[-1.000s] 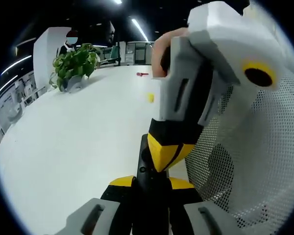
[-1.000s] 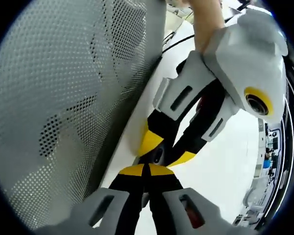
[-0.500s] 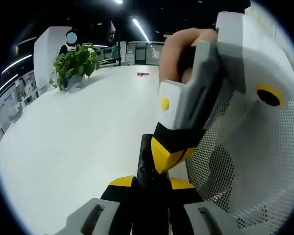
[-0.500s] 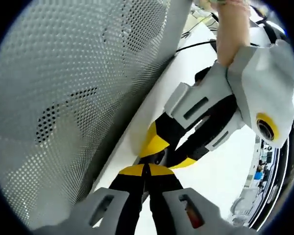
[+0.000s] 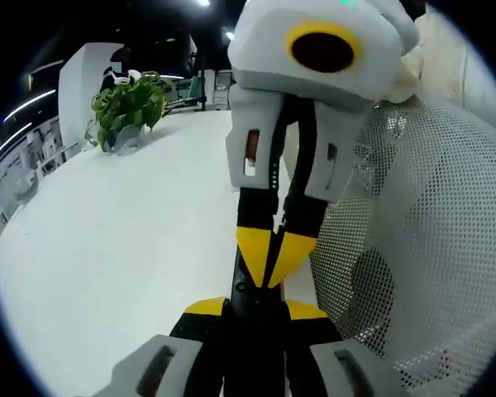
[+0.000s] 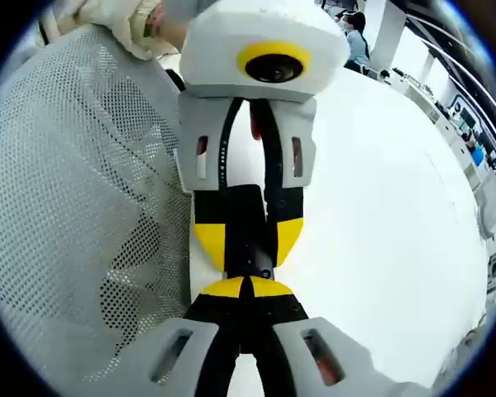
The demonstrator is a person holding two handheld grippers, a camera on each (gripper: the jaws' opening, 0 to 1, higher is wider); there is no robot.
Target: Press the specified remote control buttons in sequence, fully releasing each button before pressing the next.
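A slim black remote control [image 5: 250, 286] lies between the yellow-tipped jaws of my left gripper [image 5: 255, 308], which is shut on it. My right gripper [image 5: 270, 252] comes down from above, jaws shut together, and its yellow tips meet the far end of the remote. In the right gripper view my right gripper [image 6: 246, 287] is shut at the bottom, tip to tip with the left gripper [image 6: 248, 237], which faces it head-on and holds the remote control [image 6: 250, 250]. Which button is touched is hidden.
A white perforated mesh cover [image 5: 413, 248] curves close beside both grippers, seen also as the mesh cover [image 6: 74, 207]. The white table [image 5: 107, 248] stretches left to a potted plant [image 5: 128, 112]. A person's hand [image 6: 161, 16] holds the left gripper; people [image 6: 355, 33] sit far off.
The right gripper has swung from a tilt at the right to stand straight over the remote's end, head-on to the left gripper. The left gripper and remote have held still.
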